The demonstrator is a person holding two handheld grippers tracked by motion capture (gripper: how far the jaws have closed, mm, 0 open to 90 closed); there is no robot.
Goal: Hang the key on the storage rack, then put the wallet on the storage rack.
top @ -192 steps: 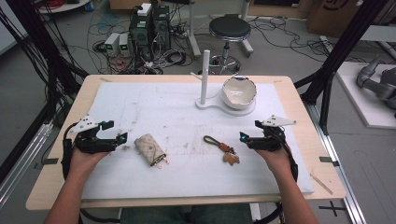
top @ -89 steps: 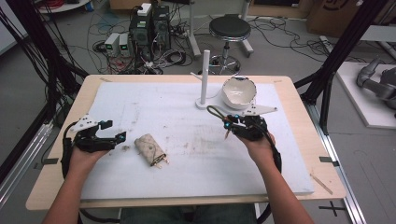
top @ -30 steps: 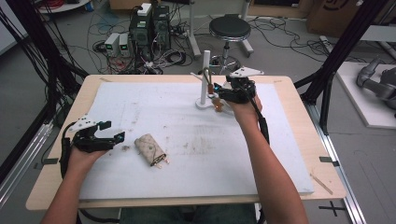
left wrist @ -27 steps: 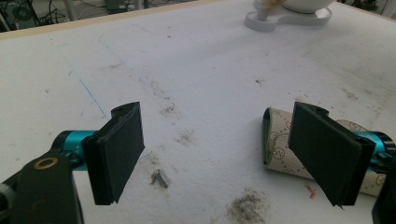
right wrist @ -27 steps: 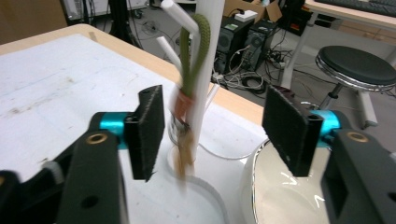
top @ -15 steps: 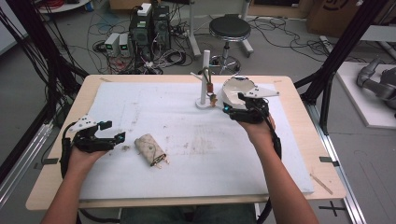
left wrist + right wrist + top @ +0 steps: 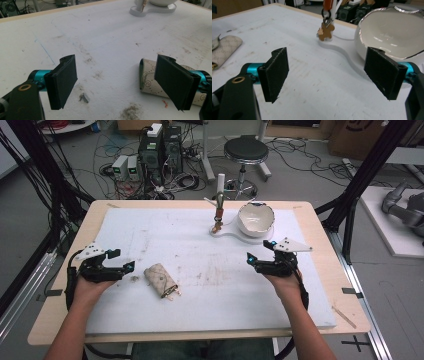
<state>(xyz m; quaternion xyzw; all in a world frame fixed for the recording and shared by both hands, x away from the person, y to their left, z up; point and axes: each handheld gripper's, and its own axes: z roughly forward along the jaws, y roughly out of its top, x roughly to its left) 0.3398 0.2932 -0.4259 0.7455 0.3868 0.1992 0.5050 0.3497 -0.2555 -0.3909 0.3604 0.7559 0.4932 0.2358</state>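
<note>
A keychain [image 7: 218, 220] with a brown flower-shaped tag [image 7: 325, 31] hangs from the hook of a white post stand [image 7: 220, 185] at the back of the mat. My right gripper [image 7: 260, 251] hovers to the near right of the stand, apart from it. Its jaws have just been opening and nothing is between them [image 7: 329, 75]. A beige patterned key pouch [image 7: 161, 280] lies on the mat left of centre. My left gripper [image 7: 122, 259] stands open just left of the pouch [image 7: 150, 77], with bare mat between its pads.
A white bowl [image 7: 256, 219] sits on the stand's base plate [image 7: 152, 10], close ahead of my right gripper in its own view [image 7: 392, 32]. The white mat [image 7: 200, 265] carries crumbs and smudges. A stool, cables and electronics stand on the floor beyond the table.
The right gripper lifted the keychain off the mat, hung it on the stand's hook, let go and drew back toward the near right. The left gripper and the pouch stayed put.
</note>
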